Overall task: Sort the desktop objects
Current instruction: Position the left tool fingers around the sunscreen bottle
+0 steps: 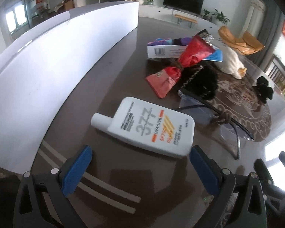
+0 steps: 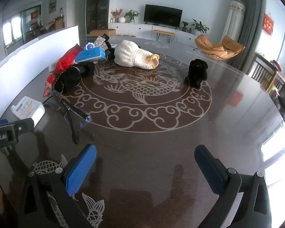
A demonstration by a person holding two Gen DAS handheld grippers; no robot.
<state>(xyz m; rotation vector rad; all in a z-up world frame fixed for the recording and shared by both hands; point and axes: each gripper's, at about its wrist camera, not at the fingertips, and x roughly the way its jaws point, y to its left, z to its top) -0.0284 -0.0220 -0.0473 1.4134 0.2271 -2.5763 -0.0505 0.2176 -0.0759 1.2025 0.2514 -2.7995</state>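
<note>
The left gripper (image 1: pixel 140 153) is lining up on the white lotion bottle (image 1: pixel 148 127), which is lying flat on the dark table (image 1: pixel 112 79) just ahead of its spread, empty fingers — a pick seems to be starting. Next it likely needs lowering to straddle the bottle. The right gripper (image 2: pixel 145 156) is hovering low over bare tabletop — open too, holding nothing.

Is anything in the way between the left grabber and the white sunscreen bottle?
Nothing visible. The left gripper is open and the white sunscreen bottle lies flat just ahead of its fingertips, with only bare table between. The glasses lie off to the right.
</note>
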